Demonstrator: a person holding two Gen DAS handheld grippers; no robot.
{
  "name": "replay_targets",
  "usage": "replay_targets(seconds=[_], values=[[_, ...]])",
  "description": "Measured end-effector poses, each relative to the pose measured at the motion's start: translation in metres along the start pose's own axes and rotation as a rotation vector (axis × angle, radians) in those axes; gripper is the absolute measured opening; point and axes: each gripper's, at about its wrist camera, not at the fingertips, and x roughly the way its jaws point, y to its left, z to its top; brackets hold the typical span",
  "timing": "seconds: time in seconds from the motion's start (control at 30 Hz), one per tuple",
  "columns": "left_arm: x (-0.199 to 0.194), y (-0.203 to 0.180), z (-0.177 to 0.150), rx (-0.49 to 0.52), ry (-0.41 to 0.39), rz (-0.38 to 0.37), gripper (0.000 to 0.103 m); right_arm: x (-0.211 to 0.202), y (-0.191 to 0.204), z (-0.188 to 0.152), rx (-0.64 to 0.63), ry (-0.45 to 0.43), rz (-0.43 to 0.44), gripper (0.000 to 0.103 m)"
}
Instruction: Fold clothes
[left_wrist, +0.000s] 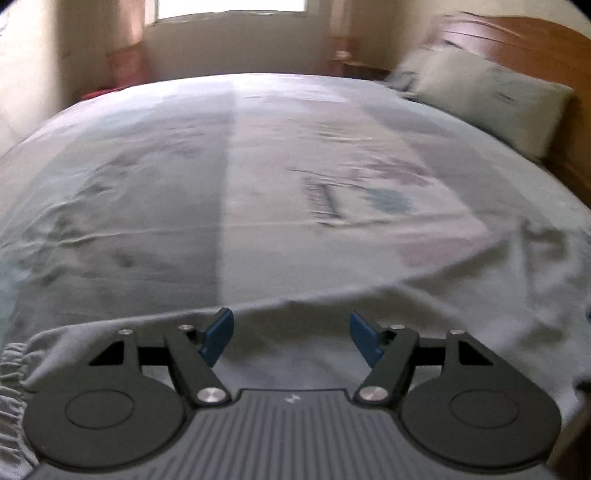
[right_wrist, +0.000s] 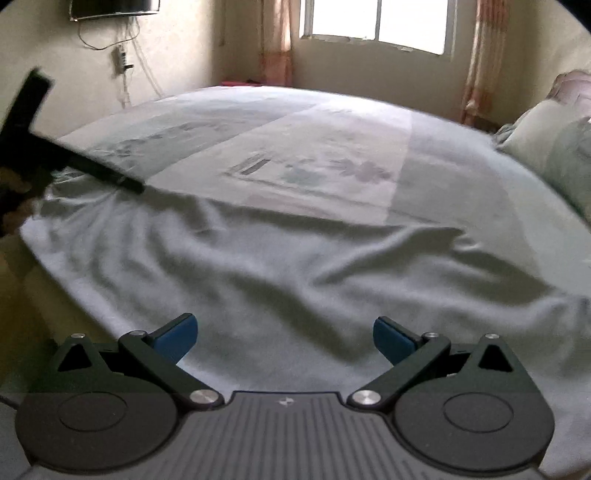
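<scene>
Both of my tongs stand with their blue pads apart and nothing pinched between them: my left gripper (left_wrist: 291, 338) hangs over the near hem of a pale grey, soft, wrinkled cloth garment (left_wrist: 295, 332), and my right gripper (right_wrist: 282, 341) hangs over the same garment (right_wrist: 277, 266) further along. The garment lies spread flat at the near edge of the wide bed with its patchwork-printed grey and pink sheet (left_wrist: 258, 155), at six o'clock in both views. My right camera shows what my left one cannot: nearly the whole garment, its long axis running from about nine o'clock to about three o'clock across the picture, with creases slanting from ten o'clock down toward four o'clock; which end is the neck or the waist I cannot tell. It also shows my left tongs from the side, a black bar (right_wrist: 92, 166) reaching in from nine o'clock with its tip at the garment's far left corner, though whether it touches the cloth is too blurred to say, plus a bright barred window (right_wrist: 376, 26) at twelve o'clock. My left camera shows only the garment's near strip and a gathered, elastic-looking edge (left_wrist: 13, 369) at eight o'clock, but it gives me the pale green pillow (left_wrist: 480, 99) and the brown wooden headboard (left_wrist: 535, 44) at two o'clock. I see no basket or box.
</scene>
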Motion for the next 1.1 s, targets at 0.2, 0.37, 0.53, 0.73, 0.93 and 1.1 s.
replay_targets(seconds=[0.2,0.37,0.53,0.73,0.93,1.1], values=[[0.028,0.003,-0.012,-0.040,0.044,0.033,0.074,0.018,-0.023,-0.012,0.152,0.124,-0.005,0.103],[0.013,0.007,0.000,-0.093,0.033,0.052,0.071,0.013,-0.019,-0.006,0.166,0.101,0.042,0.103],[-0.024,-0.003,-0.016,0.031,0.024,0.112,0.074,0.016,0.007,0.015,0.106,0.040,0.072,0.103],[-0.058,0.014,-0.069,0.006,0.057,0.161,0.074,0.038,0.043,-0.001,-0.011,0.113,0.105,0.103],[-0.075,0.035,-0.101,-0.148,0.034,0.158,0.074,0.042,0.046,-0.006,0.000,0.103,0.089,0.103],[-0.074,0.046,-0.098,-0.218,0.003,0.200,0.075,0.042,0.050,-0.007,0.015,0.089,0.064,0.103]])
